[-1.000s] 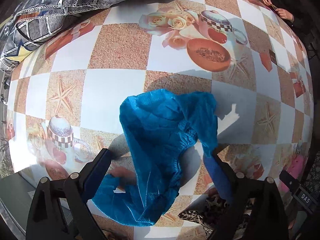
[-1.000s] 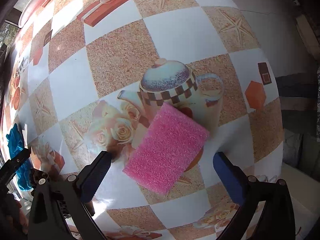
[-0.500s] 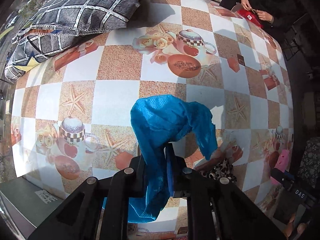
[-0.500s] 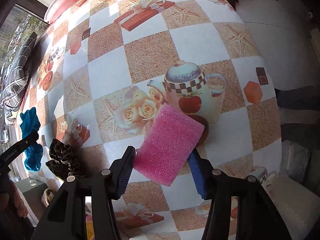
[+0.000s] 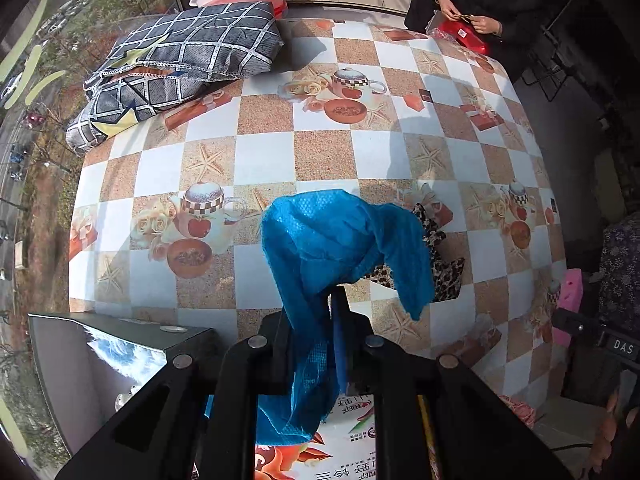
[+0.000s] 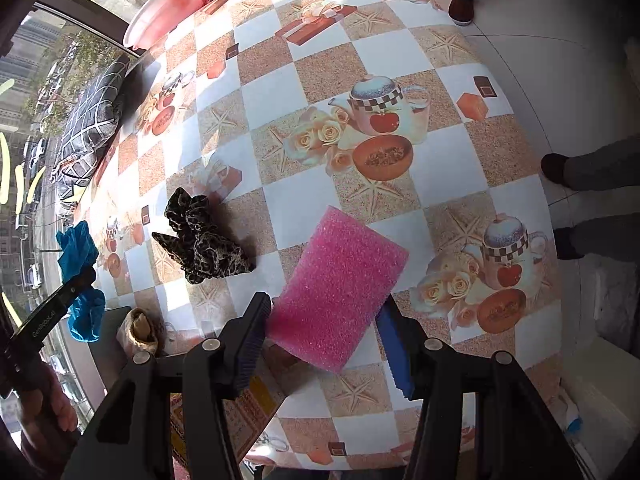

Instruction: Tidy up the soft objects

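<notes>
We find the left hand-held gripper [image 5: 316, 312] clenched on the blue cloth [image 5: 340, 240]; the right hand-held gripper [image 6: 324, 332] grasps the pink sponge [image 6: 340, 288], long axis slanting forward-right.

Bright blue cloth [image 5: 340, 248], pink sponge [image 6: 340, 288], leopard-print scrunchie [image 6: 204, 244], grey checked pillow [image 5: 188, 56], tan-and-white checkered tablecloth [image 5: 320, 156].

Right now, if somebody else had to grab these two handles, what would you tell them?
Left gripper: shut on the blue cloth, lifted off the table.
Right gripper: shut on the pink sponge, also raised.
Leopard-print scrunchie lies loose on the table between them; grey checked pillow sits at the far edge.
Done: both items picked.
Left: put them away, then the scrunchie.
</notes>
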Motion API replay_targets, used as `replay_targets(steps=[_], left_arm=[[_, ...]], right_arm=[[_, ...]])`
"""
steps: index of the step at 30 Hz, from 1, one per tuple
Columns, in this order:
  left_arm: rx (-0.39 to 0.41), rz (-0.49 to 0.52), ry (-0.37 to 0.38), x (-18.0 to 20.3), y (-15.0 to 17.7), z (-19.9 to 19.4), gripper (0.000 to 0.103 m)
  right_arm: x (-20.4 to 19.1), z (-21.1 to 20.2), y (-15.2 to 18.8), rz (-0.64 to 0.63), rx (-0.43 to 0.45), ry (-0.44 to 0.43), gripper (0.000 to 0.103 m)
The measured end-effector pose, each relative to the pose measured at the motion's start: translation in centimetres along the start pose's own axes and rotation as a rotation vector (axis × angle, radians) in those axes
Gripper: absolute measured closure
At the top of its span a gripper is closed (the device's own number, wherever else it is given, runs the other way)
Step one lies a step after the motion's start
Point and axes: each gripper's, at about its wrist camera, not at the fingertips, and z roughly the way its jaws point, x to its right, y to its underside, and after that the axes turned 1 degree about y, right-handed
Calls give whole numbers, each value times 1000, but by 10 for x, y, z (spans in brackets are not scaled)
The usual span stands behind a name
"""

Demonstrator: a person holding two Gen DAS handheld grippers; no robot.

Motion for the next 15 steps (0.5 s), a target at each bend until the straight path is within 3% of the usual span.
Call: replay_targets(steps=[15], left_arm=[[47,159,57,19,92,-71,86]], right_arm=[[-49,-66,83,-64,72,-26,48]])
